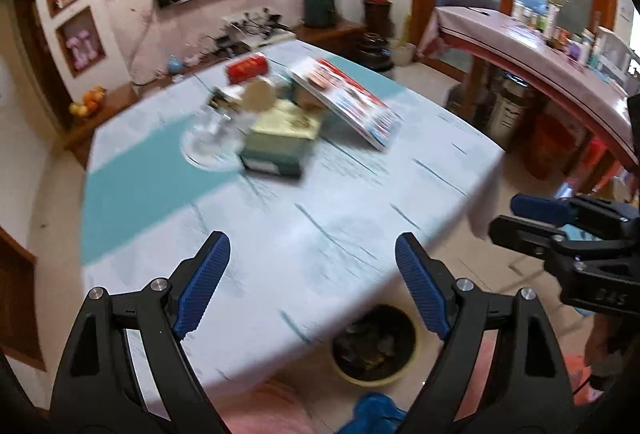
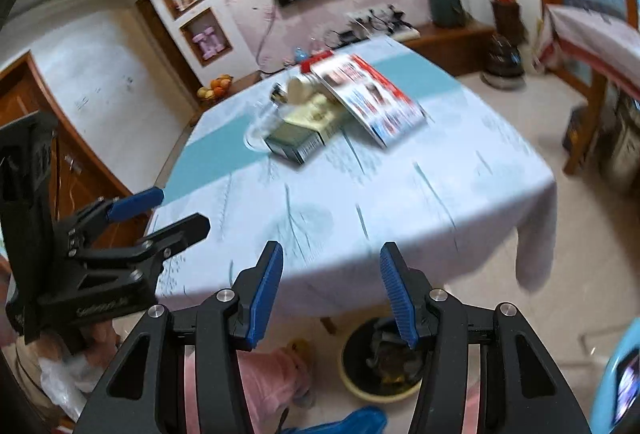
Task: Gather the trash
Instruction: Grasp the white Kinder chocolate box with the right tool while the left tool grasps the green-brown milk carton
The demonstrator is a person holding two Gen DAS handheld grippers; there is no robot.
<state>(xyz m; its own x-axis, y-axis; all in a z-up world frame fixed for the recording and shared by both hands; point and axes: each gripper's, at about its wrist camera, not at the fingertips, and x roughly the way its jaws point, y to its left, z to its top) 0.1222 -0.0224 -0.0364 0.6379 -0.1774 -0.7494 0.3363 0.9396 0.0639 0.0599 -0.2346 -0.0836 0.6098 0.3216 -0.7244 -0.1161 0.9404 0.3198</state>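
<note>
- Blue-padded left claw hangs spread wide and empty over the bench's near edge.
- Right claw likewise gapes, holding nothing.
- Trash bin sits on the floor below, rubbish inside.
- Green box rests mid-bench.

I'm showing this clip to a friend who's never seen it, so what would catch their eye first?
Probably the two open grippers, left gripper and right gripper, both empty, above the near edge of a table with a pale blue cloth. Next, the clutter at the table's middle: a red-edged magazine propped over a green box. On the floor below sits a trash bin.
</note>
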